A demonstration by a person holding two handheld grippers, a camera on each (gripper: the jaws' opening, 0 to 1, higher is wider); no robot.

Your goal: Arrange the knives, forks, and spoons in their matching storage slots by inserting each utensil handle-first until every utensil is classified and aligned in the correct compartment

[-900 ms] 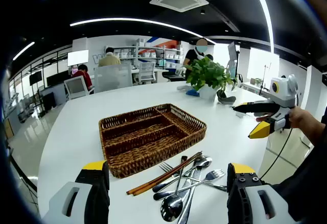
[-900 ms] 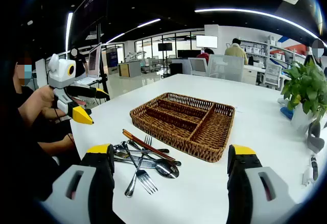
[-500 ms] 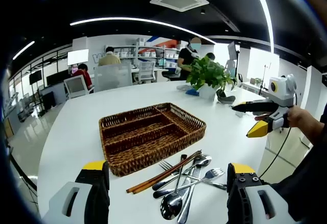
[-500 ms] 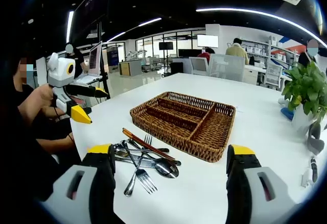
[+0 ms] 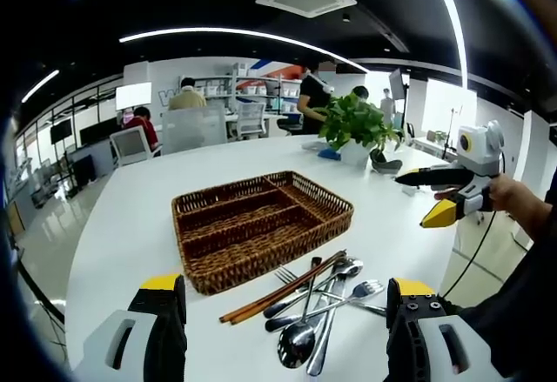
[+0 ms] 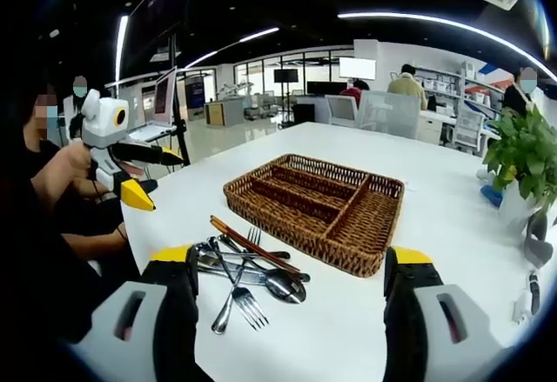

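Little has changed — both views have only drifted a touch — so sorting hasn't begun: left gripper [image 5: 277, 330] and right gripper [image 6: 289, 321] gape wide, empty, over the cutlery [image 6: 248, 269] heaped beside the bare basket [image 5: 261, 225].

Utensil pile [image 5: 315, 318] lies on table [image 5: 122, 225] just beside basket [image 5: 261, 225], seemingly touching.
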